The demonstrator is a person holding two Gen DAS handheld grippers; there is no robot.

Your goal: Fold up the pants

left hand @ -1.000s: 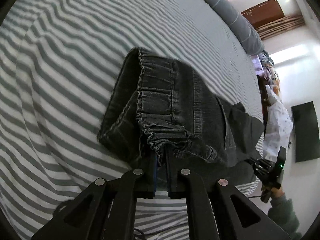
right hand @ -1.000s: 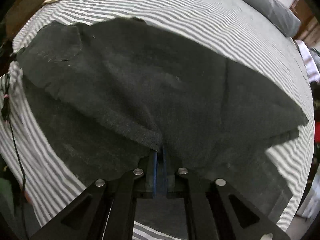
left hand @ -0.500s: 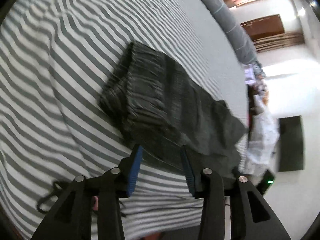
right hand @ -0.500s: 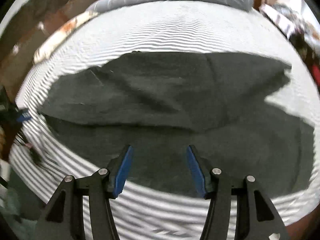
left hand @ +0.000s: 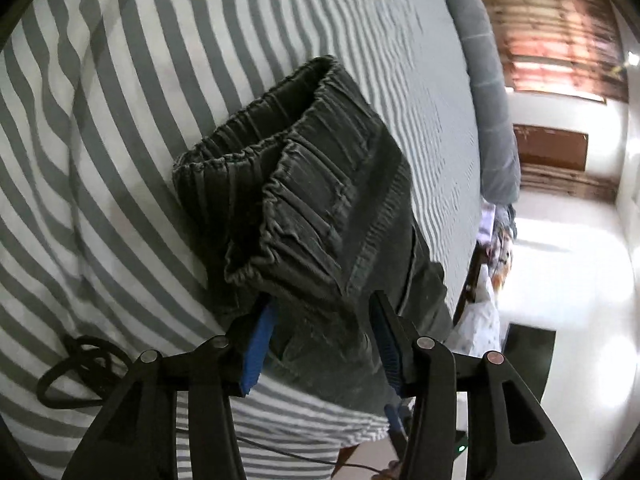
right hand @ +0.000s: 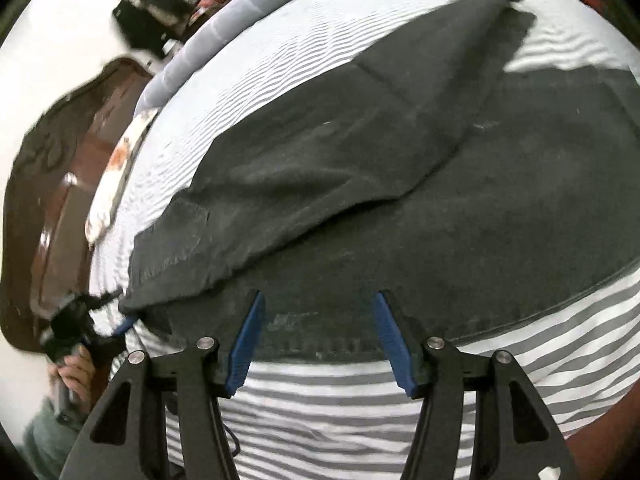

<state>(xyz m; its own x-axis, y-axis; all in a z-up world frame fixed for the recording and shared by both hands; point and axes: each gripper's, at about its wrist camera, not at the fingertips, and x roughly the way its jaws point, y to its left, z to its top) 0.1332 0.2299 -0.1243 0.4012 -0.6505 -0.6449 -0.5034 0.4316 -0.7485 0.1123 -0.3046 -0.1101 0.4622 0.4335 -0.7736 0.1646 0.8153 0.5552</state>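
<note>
On the striped bed, the dark pants lie folded over, elastic waistband bunched toward your left gripper. Your left tongs are spread wide, with cloth lying between the blue pads but nothing pinched. Your right gripper is likewise spread apart, holding nothing, just above the pants near their lower hem. A black cable loops on the sheet beside your left gripper.
</note>
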